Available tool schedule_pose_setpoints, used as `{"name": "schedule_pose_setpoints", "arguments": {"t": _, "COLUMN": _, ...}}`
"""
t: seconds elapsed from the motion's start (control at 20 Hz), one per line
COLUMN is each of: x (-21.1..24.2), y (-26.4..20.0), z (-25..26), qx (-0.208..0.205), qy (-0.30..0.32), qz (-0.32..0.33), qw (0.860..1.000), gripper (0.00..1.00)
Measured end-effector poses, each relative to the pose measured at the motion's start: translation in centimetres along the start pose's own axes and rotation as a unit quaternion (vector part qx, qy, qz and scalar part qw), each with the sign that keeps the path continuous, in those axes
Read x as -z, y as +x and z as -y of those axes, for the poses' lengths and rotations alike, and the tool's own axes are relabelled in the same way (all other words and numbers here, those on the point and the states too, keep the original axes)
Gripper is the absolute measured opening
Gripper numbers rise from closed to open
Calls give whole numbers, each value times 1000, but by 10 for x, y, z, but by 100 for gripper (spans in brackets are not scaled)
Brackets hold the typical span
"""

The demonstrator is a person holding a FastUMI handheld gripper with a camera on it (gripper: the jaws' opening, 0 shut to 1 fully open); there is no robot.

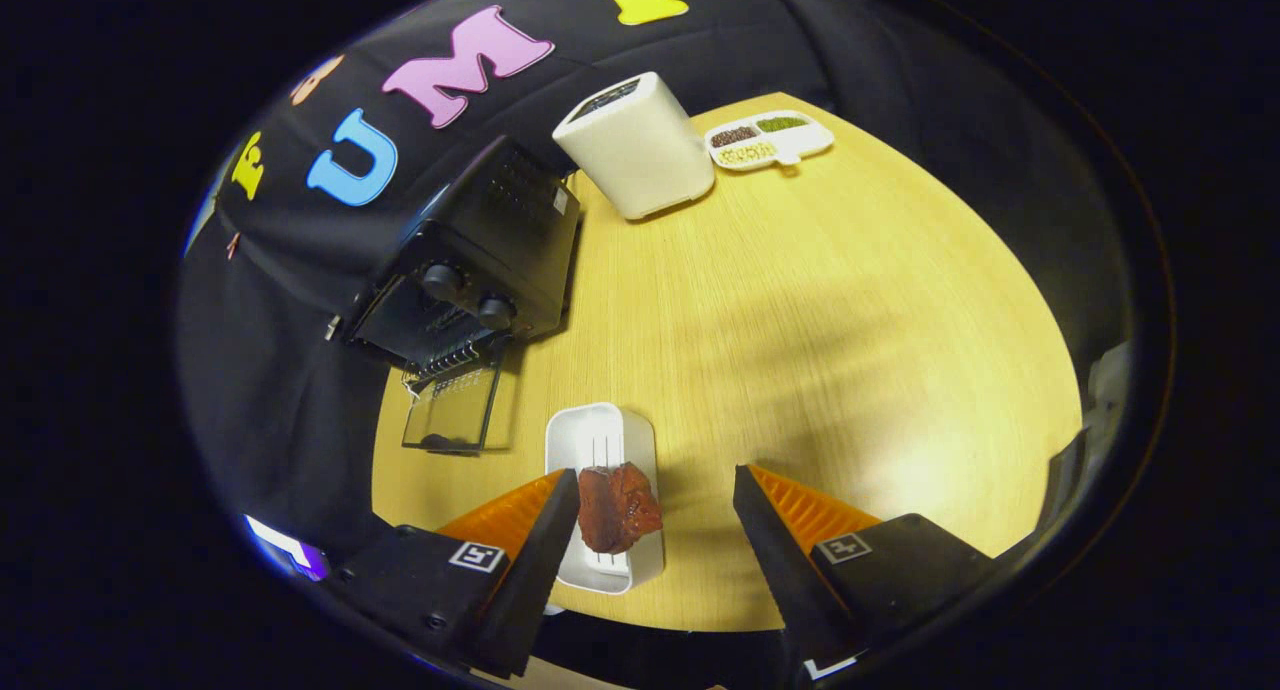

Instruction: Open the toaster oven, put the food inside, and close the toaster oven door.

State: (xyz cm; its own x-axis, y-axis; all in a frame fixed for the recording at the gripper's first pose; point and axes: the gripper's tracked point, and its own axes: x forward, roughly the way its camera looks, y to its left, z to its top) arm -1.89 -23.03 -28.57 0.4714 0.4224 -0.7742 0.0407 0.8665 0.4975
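A dark red chunk of meat (618, 507), the food for this task, lies on a small white ridged tray (603, 448) on a pale wooden counter (820, 300). The meat sits at the near end of the tray, between the two fingers of the tongs (655, 492) and closer to the left one, which it seems to be just beside or touching; the right finger stands well clear of it. The tongs are spread wide and hold nothing, so the meat rests on the tray alone. This looks like the start of a pick-up, with the fingers set either side of the food so that they can close on it.

Beyond the tray stands a black toaster oven (470, 260) with two round knobs. Its glass door (452, 410) hangs open and down towards the counter, with the wire rack visible at the mouth, so the opening step appears done and the way in is free. The tray lies near the door, which keeps the carry short.

Further back, well apart from the oven's mouth, stand a tall white box-like appliance (640, 150) and a white divided dish (770, 140) holding dark, green and pale grains, neither part of the job
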Motion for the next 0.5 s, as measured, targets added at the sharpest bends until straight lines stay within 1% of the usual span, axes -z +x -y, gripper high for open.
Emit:
{"name": "schedule_pose_setpoints", "arguments": {"t": 0.05, "x": 0, "y": 2, "z": 0, "qx": -6, "qy": 6, "qz": -1, "qw": 1000, "gripper": 96}}
{"name": "schedule_pose_setpoints", "arguments": {"t": 0.1, "x": -2, "y": 3, "z": -1, "qx": -11, "qy": 13, "qz": -1, "qw": 1000, "gripper": 92}}
{"name": "schedule_pose_setpoints", "arguments": {"t": 0.15, "x": -3, "y": 5, "z": -2, "qx": -18, "qy": 21, "qz": -3, "qw": 1000, "gripper": 85}}
{"name": "schedule_pose_setpoints", "arguments": {"t": 0.2, "x": -3, "y": 5, "z": -3, "qx": -26, "qy": 31, "qz": -6, "qw": 999, "gripper": 70}}
{"name": "schedule_pose_setpoints", "arguments": {"t": 0.25, "x": -4, "y": 6, "z": -6, "qx": -37, "qy": 42, "qz": -11, "qw": 998, "gripper": 63}}
{"name": "schedule_pose_setpoints", "arguments": {"t": 0.35, "x": 0, "y": 7, "z": -11, "qx": -52, "qy": 62, "qz": -24, "qw": 996, "gripper": 45}}
{"name": "schedule_pose_setpoints", "arguments": {"t": 0.4, "x": -1, "y": 5, "z": -12, "qx": -54, "qy": 69, "qz": -28, "qw": 996, "gripper": 34}}
{"name": "schedule_pose_setpoints", "arguments": {"t": 0.5, "x": 2, "y": 4, "z": -12, "qx": -59, "qy": 74, "qz": -39, "qw": 995, "gripper": 27}}
